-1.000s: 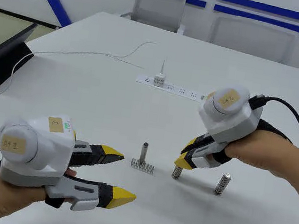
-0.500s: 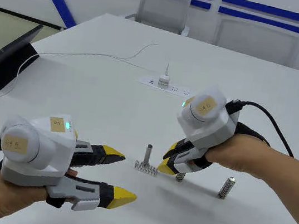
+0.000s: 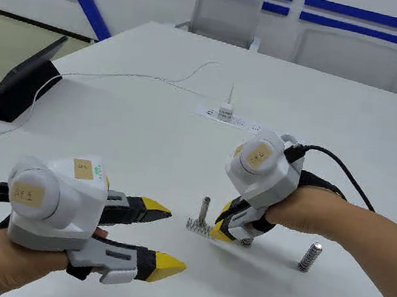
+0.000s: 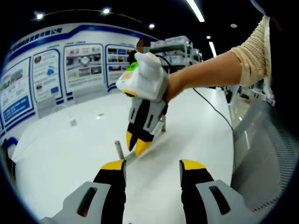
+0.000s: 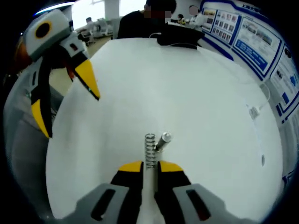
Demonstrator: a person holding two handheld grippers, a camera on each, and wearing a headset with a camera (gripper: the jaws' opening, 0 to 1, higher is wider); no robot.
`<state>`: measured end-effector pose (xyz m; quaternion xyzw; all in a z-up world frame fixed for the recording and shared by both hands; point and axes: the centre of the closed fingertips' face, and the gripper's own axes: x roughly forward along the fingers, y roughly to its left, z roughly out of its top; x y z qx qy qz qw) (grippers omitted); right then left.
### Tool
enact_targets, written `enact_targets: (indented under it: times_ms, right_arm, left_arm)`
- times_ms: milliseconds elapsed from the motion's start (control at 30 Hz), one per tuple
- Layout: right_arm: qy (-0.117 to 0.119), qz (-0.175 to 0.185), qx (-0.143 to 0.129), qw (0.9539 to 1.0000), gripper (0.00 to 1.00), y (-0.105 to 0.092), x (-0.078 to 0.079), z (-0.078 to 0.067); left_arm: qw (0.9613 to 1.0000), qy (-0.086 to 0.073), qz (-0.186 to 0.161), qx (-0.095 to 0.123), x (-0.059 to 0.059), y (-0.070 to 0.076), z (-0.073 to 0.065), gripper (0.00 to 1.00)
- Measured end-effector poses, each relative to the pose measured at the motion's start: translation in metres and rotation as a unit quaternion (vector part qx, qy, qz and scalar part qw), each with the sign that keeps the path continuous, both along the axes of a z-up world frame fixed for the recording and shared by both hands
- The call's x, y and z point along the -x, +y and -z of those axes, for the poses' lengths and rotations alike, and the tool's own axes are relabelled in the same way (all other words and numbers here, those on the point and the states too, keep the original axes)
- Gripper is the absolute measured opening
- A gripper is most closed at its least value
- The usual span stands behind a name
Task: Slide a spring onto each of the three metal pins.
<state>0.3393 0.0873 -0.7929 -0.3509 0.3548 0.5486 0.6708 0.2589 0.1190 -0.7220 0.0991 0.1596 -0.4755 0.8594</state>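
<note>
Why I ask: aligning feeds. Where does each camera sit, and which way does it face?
Head view: on the headset, facing down at the table; hands, left gripper, right gripper show.
Left gripper view: on left gripper, facing the right gripper; own jaws show.
Right gripper view: on right gripper, facing the lying spring; own jaws show.
All share the bare pin.

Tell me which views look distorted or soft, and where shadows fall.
Head view: sharp, evenly lit, a soft shadow on the table under the right gripper. Left gripper view: fisheye curves the wall posters; ceiling lamps glare. Right gripper view: spring and pin slightly soft.
</note>
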Motion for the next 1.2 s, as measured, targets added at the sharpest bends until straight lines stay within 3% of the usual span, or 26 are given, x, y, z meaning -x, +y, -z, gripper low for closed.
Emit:
enact_targets:
  times_ms: [233,733,900,933,1067,1200]
  right_arm:
    - [0.007,-0.003,0.005,1.0000,0.12,0.001,-0.001,0.008]
    - [0.013,0.005,0.006,0.9999,0.11,0.000,0.000,0.005]
    - [0.017,0.001,-0.012,0.9998,0.02,0.003,0.007,-0.013]
    - [0.006,-0.006,-0.011,0.9999,0.02,0.004,0.007,-0.015]
    - [0.011,-0.010,0.000,0.9999,0.02,0.002,0.011,-0.009]
    - [0.010,-0.015,-0.002,0.9998,0.02,0.004,0.015,-0.012]
  left_arm:
    - [1.0000,0.003,-0.004,-0.002,0.001,0.002,0.002,0.46]
    - [1.0000,0.004,-0.005,-0.005,0.001,0.002,0.004,0.46]
    - [0.9999,0.004,-0.005,-0.009,0.000,0.004,0.006,0.46]
    - [0.9999,0.005,-0.005,-0.010,0.000,0.004,0.007,0.46]
    - [0.9999,0.005,-0.002,-0.012,-0.001,0.003,0.008,0.46]
    - [0.9999,0.003,0.000,-0.011,-0.001,0.002,0.005,0.46]
